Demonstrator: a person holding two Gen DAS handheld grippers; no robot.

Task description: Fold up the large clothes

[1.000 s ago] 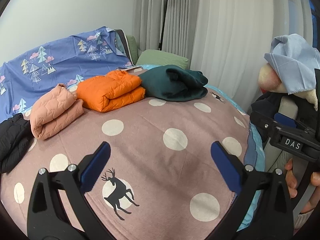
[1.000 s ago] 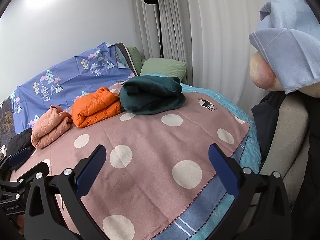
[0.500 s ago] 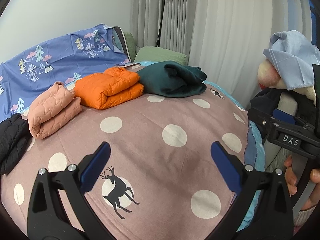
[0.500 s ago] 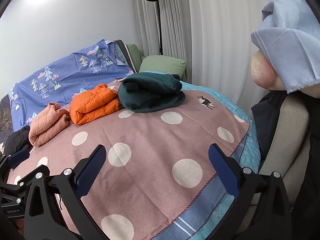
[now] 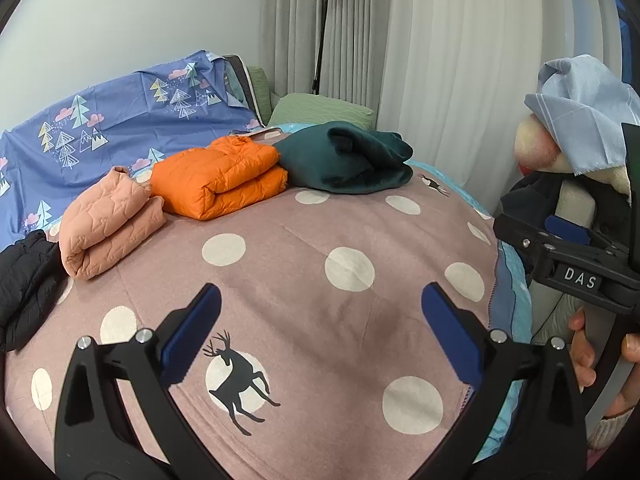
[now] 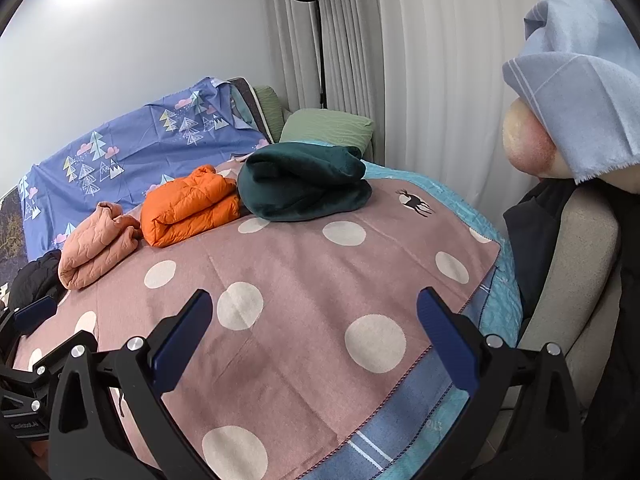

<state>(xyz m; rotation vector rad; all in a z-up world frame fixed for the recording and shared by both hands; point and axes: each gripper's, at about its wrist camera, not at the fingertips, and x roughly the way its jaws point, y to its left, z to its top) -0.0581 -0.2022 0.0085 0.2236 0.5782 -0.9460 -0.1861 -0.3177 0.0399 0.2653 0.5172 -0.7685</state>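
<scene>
two tools hover over the bed, each with two blue-padded fingers spread wide and nothing between them: the left tool (image 5: 320,332) and the right tool (image 6: 314,330) are both released. in the left wrist view the right tool also shows at the right edge, held by a hand (image 5: 600,356), and a small label on its body reads "das" (image 5: 580,279). in the right wrist view the left tool sits at the lower left edge; tiny writing on its body is too small to read.

under both tools lies one dusty-pink blanket (image 5: 360,320) with white polka dots, spread on the bed. two black deer figures are printed on it, one near the left tool (image 5: 236,380) and one at the far right corner (image 6: 416,202). a blue and teal cover (image 6: 404,424) shows beneath the blanket's right edge.

farther along, three folded garments sit in a row on the blanket: a peach quilted jacket (image 5: 108,224) on the left, an orange puffer jacket (image 5: 220,176) in the middle and a dark green fleece garment (image 5: 348,162) on the right, the orange and green ones touching. one black jacket (image 5: 24,284) lies unfolded in a heap at the left edge, just beside the peach one.

behind them are one purple-blue sheet (image 5: 100,140) printed with trees and clouds, one green pillow (image 5: 320,110), one black floor lamp (image 5: 322,20) and pale curtains (image 5: 440,60). at the right, a light blue cloth (image 6: 576,92) drapes over a plush toy (image 6: 528,148) on a chair (image 6: 576,272).
</scene>
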